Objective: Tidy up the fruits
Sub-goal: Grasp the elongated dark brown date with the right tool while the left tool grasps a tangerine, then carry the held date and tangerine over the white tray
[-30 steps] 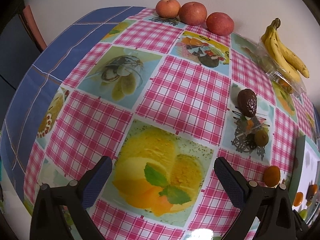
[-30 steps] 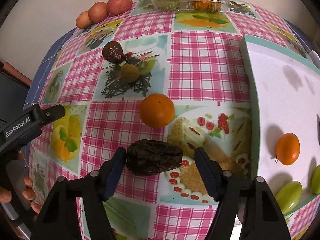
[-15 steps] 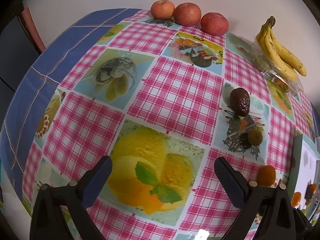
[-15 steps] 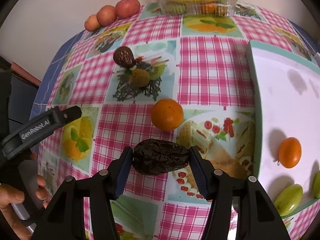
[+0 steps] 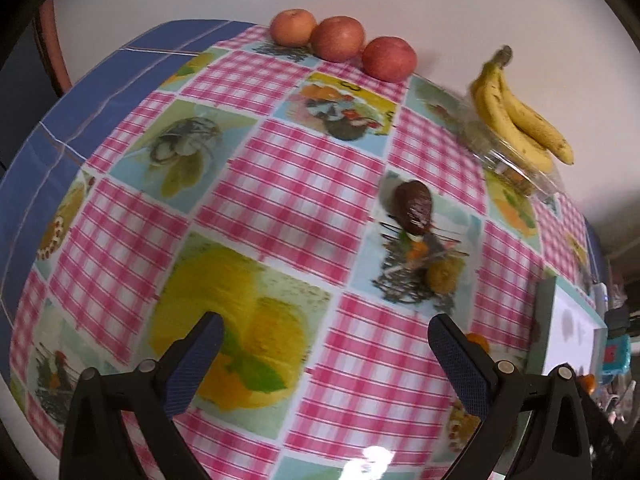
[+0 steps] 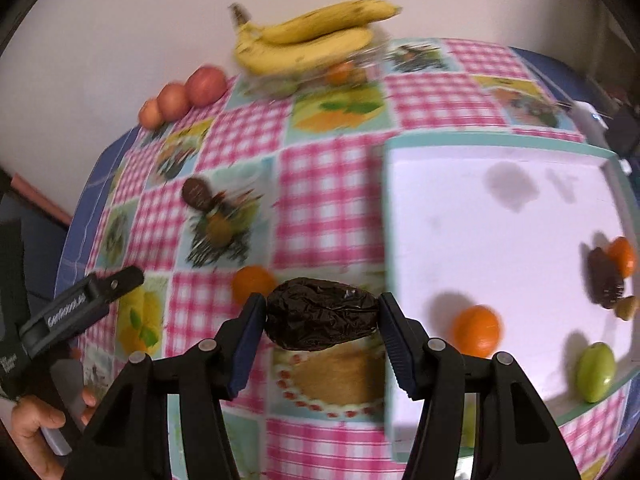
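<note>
My right gripper (image 6: 322, 318) is shut on a dark wrinkled fruit (image 6: 322, 314) and holds it above the checked tablecloth, just left of the white tray (image 6: 500, 240). The tray holds an orange (image 6: 476, 330), a green fruit (image 6: 595, 372), another dark fruit (image 6: 604, 280) and another orange (image 6: 622, 256). An orange (image 6: 252, 284) lies on the cloth behind the held fruit. My left gripper (image 5: 324, 344) is open and empty over the cloth. A dark fruit (image 5: 414, 206) and a kiwi (image 5: 440, 276) lie ahead of it to the right.
Three apples (image 5: 338, 38) line the wall at the back. Bananas (image 5: 516, 116) rest on a clear plastic box (image 5: 508, 160) at the back right. The tray's edge (image 5: 544, 320) shows at the right of the left wrist view.
My right gripper closed on the dark wrinkled fruit, lifted it and swung right toward the tray. My left gripper drifted slightly, still open.
</note>
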Motion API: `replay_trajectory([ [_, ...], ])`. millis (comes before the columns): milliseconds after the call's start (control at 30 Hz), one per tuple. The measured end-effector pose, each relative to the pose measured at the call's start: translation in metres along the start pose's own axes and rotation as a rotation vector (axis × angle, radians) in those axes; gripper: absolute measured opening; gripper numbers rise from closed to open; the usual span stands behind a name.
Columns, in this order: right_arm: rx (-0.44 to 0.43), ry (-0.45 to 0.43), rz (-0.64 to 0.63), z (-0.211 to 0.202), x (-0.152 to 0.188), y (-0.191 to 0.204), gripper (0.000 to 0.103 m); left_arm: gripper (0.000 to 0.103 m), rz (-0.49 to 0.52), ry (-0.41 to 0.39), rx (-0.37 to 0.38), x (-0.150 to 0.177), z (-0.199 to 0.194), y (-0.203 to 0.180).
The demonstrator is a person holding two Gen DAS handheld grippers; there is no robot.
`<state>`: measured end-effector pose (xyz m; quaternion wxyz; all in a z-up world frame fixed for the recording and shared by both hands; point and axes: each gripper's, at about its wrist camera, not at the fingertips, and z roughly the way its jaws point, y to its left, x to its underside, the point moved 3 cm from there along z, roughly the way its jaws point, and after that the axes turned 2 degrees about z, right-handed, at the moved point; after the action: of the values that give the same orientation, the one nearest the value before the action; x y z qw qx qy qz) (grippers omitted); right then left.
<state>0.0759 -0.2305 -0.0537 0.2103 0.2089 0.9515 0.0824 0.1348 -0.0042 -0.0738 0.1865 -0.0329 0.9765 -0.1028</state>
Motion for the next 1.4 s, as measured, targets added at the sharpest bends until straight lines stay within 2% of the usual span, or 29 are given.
replay_trajectory([
  [200,0.044,-0.044,0.118,-0.014,-0.01,-0.051,0.059,0.101,0.037,0.013,0.07,0.007,0.003,-0.032],
  [267,0.053,-0.05,0.143,-0.018,-0.012,-0.065,0.059,0.094,0.051,0.021,0.104,0.011,0.005,-0.045],
  [300,0.061,-0.054,0.157,-0.019,-0.012,-0.072,0.059,0.088,0.064,0.031,0.122,0.013,0.008,-0.053],
  [367,0.071,-0.057,0.17,-0.022,-0.012,-0.081,0.059,0.083,0.081,0.046,0.139,0.016,0.012,-0.064],
  [533,0.092,-0.059,0.173,-0.025,-0.011,-0.095,0.059,0.052,0.117,0.075,0.175,0.022,0.025,-0.088],
  [667,0.099,-0.055,0.17,-0.026,-0.011,-0.101,0.059,0.04,0.123,0.08,0.187,0.023,0.031,-0.094],
  [733,0.098,-0.055,0.173,-0.026,-0.011,-0.102,0.059,0.03,0.129,0.078,0.203,0.023,0.031,-0.097],
  [933,0.09,-0.058,0.183,-0.026,-0.011,-0.104,0.059,0.028,0.152,0.068,0.203,0.023,0.029,-0.101],
  [1133,0.092,-0.06,0.201,-0.026,-0.012,-0.107,0.059,0.028,0.143,0.047,0.249,0.018,0.018,-0.101],
  [1300,0.086,-0.092,0.213,-0.029,-0.018,-0.114,0.059,0.028,0.177,0.006,0.336,0.014,0.002,-0.12],
  [1400,0.104,-0.132,0.242,-0.031,-0.025,-0.126,0.059,0.028,0.222,-0.031,0.387,0.012,-0.005,-0.147],
])
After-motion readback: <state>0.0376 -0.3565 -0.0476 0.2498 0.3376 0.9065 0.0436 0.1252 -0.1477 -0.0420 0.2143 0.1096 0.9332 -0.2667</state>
